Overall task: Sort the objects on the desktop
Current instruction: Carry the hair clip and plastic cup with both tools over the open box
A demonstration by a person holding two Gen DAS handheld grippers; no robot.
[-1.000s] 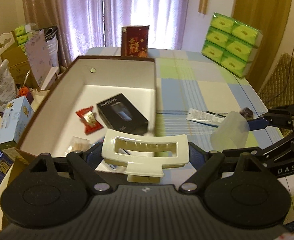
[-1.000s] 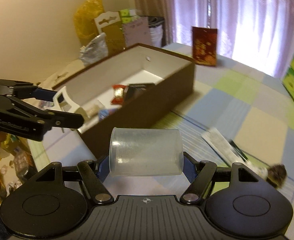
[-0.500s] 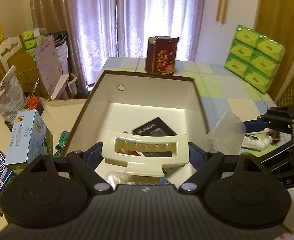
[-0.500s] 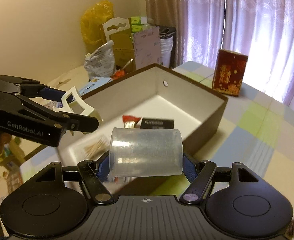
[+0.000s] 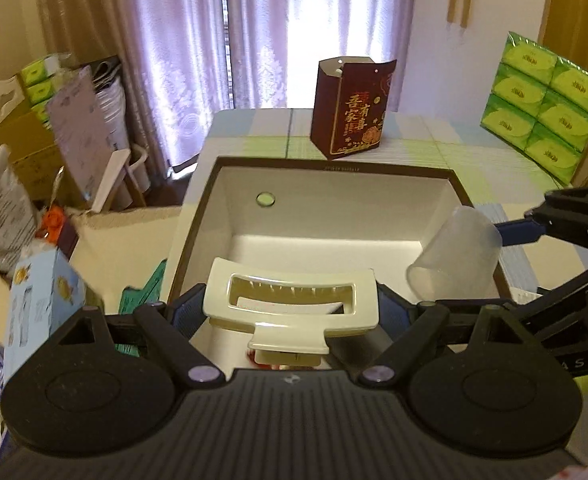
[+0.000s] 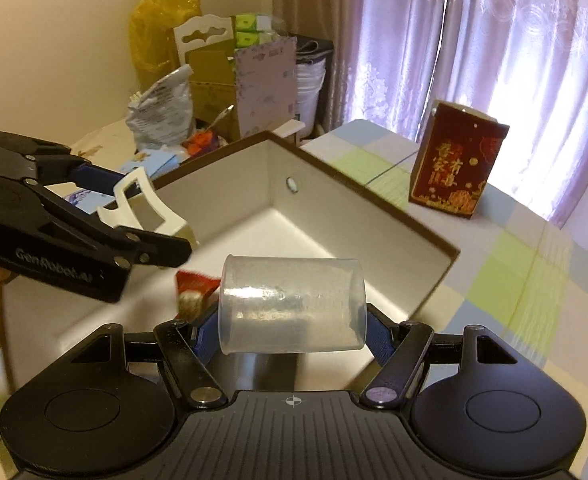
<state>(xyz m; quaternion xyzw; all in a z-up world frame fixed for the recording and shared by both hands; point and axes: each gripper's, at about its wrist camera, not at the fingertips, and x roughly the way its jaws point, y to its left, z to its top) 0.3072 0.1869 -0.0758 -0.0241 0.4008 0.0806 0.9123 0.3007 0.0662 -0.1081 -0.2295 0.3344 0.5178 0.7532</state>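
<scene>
One checked table (image 5: 433, 152) is carrying one large brown box (image 5: 333, 165) with a white inside. One green six-pack of tissues (image 5: 541, 104) is leaning at the table's far right, and one dark red carton (image 5: 349, 112) is standing just behind the box. Two grippers are hovering over the box: the left gripper (image 5: 292, 312) is clamping one cream hair claw (image 5: 290, 304), the right gripper (image 6: 292, 320) is squeezing one clear plastic cup (image 6: 292, 304) lying sideways. One red snack packet (image 6: 194, 286) is lying inside the box.
</scene>
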